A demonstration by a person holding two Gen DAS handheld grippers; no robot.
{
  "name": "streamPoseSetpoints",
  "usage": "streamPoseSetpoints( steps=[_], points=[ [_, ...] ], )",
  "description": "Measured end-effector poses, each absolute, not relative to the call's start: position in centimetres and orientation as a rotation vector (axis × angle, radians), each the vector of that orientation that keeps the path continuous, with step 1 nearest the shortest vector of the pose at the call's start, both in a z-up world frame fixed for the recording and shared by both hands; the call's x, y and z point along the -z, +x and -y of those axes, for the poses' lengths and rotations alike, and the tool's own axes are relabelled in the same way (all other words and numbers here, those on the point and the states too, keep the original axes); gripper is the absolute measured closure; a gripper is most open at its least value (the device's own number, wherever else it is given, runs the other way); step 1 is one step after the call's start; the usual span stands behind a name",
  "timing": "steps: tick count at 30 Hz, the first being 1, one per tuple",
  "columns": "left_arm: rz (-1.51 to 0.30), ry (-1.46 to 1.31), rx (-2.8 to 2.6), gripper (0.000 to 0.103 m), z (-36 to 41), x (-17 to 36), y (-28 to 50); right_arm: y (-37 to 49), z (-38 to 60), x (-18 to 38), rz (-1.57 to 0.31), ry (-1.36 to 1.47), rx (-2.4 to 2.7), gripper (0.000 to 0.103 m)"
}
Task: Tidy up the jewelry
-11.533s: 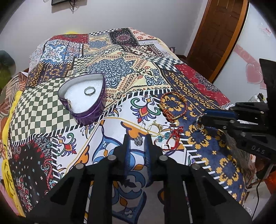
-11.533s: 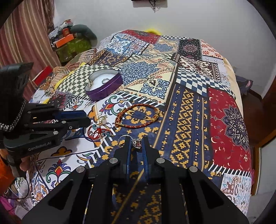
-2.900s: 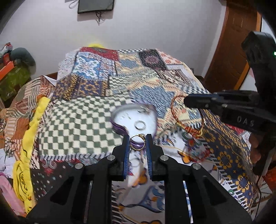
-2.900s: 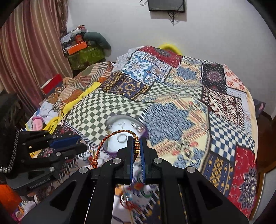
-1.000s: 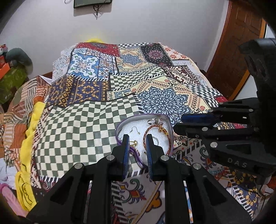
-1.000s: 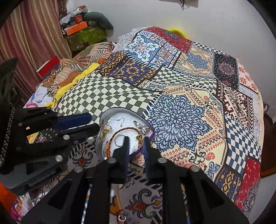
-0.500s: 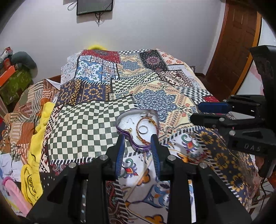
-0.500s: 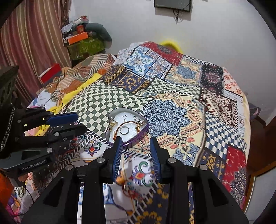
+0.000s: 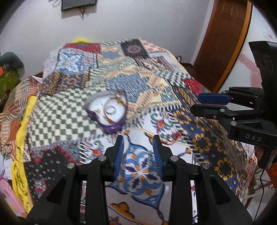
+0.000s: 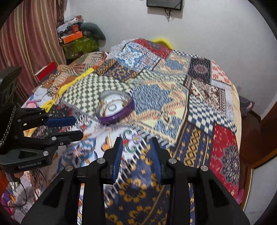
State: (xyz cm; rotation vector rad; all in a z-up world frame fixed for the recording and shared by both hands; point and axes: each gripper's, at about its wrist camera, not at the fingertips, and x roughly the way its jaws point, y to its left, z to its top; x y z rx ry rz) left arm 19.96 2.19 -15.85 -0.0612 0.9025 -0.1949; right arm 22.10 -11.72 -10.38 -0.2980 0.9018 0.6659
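Observation:
A purple heart-shaped jewelry box [image 9: 107, 110] sits on the patchwork bedspread [image 9: 155, 90]. Its white inside holds a ring, a red-gold bracelet and small pieces, all blurred. The box also shows in the right wrist view [image 10: 115, 108]. My left gripper [image 9: 138, 154] is open and empty, held above the bedspread well in front of the box. My right gripper [image 10: 135, 154] is open and empty, also in front of the box. Each gripper shows in the other's view: the right one [image 9: 207, 103], the left one [image 10: 72, 127]. No loose jewelry is clearly visible on the cloth.
A wooden door [image 9: 225, 43] stands at the right. A yellow cloth [image 9: 19, 155] and clothes lie along the bed's left edge. A striped curtain [image 10: 26, 43] and a cluttered green box [image 10: 77, 45] stand at the back left. A wall-mounted screen [image 10: 164, 4] hangs behind.
Both grippers have pulled back from the box and opened wider. The bracelet and earring they carried earlier now lie in the box. The views are motion-blurred.

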Motion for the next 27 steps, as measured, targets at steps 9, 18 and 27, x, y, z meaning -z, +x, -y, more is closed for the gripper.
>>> streamPoseSetpoints(
  steps=[9,18,27],
  points=[
    [-0.946,-0.023,0.205,0.070,-0.3,18.3,19.9,21.4,11.4,13.1,-1.004,-0.285,-0.744,0.073],
    [-0.968,-0.059,0.185,0.070,-1.6,19.4,19.8,21.8,9.3,15.2,-1.024,-0.355,-0.782,0.073],
    [-0.963,-0.077,0.177,0.070,-2.1,19.5,19.7,21.5,9.5,14.8,-1.008,-0.314,-0.799,0.096]
  ],
)
